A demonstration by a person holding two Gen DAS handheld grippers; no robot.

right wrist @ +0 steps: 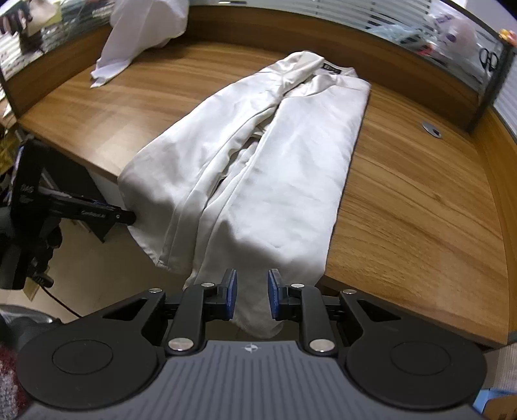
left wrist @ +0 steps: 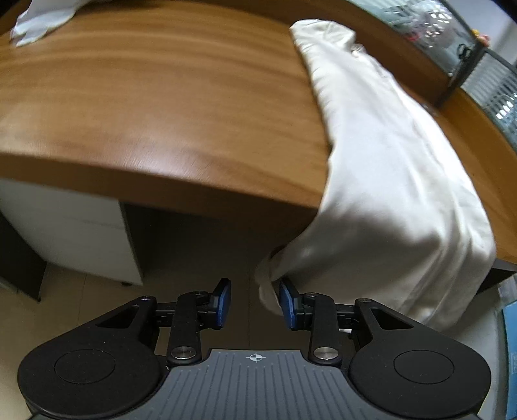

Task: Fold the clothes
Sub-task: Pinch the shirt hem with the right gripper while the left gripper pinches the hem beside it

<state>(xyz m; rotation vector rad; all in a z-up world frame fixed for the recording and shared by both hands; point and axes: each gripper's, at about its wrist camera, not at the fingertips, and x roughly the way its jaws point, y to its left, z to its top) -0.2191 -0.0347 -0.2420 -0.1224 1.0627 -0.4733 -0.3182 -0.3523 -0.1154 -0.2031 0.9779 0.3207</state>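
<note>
White trousers (right wrist: 274, 155) lie lengthwise on the wooden desk (right wrist: 420, 200), waistband at the far end, both leg ends hanging over the near edge. In the left wrist view the trousers (left wrist: 387, 168) run along the right side. My left gripper (left wrist: 255, 303) is open below the desk edge; a bunched leg hem (left wrist: 266, 284) touches its right pad. It also shows in the right wrist view (right wrist: 126, 218), at the left leg's hem. My right gripper (right wrist: 252, 294) is open, the right leg's hanging end between its pads.
A second white garment (right wrist: 135, 35) lies heaped at the desk's far left corner; it also shows in the left wrist view (left wrist: 42, 19). A low partition (right wrist: 404, 64) lines the back. A cable grommet (right wrist: 431, 129) sits at far right. A white cabinet (left wrist: 71, 232) stands under the desk.
</note>
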